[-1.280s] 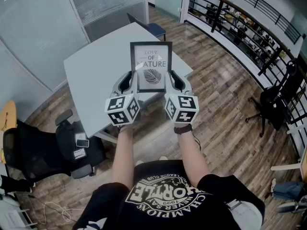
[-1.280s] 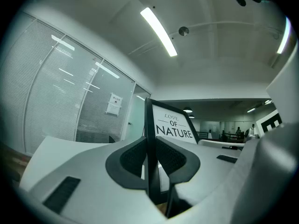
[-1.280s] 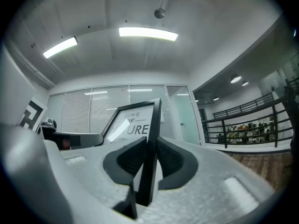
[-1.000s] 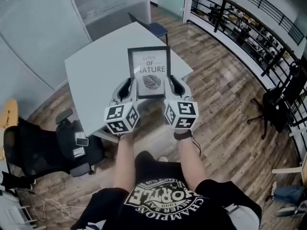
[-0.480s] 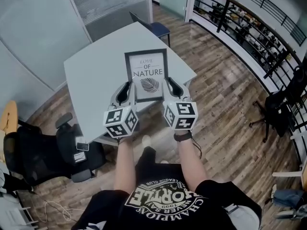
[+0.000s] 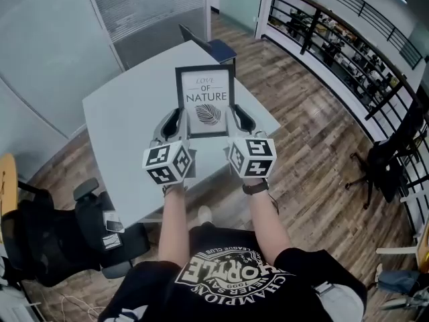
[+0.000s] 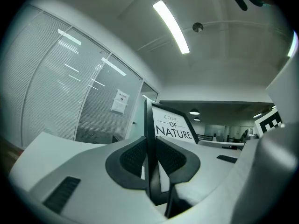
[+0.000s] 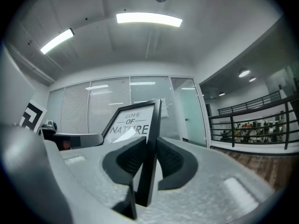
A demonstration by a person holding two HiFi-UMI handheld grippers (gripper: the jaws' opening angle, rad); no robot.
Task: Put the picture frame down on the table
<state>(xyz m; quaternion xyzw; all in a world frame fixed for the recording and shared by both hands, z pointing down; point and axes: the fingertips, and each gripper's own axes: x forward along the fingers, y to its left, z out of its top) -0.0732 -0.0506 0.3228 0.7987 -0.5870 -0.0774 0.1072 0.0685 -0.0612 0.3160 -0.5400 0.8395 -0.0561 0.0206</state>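
Left gripper (image 6: 174, 122): 2 jaws closed on the left side edge of the picture frame (image 6: 205, 100), low down.
Right gripper (image 6: 240, 119): 2 jaws closed on the frame's right side edge, at matching height.
Frame position: upright, glass facing the person, held over the right part of the grey table (image 6: 127, 119); no view shows whether its lower edge touches the tabletop.
Head view only: both marker cubes, the person's forearms, a black office chair (image 6: 60, 233) at the table's near left, a blue chair (image 6: 214, 45) at its far side, wood flooring, a black railing (image 6: 348, 52).
Left gripper view only: the black frame edge (image 7: 149, 139) pinched between dark ribbed pads (image 7: 134, 155), and a paper notice (image 7: 119, 101) on the glass wall, its print too small to read.
Right gripper view only: the frame (image 8: 131, 120) seen edge-on from the other side, with a pale patch low on its glass.
Writing: "LOVE OF NATURE" above a leaf drawing on the frame; "CHAMPIONS" and "1999" on the black T-shirt (image 6: 228, 274).
Change from 0.5 s ago: same 2-sided grip, frame still upright; the table sits further left in the head view.
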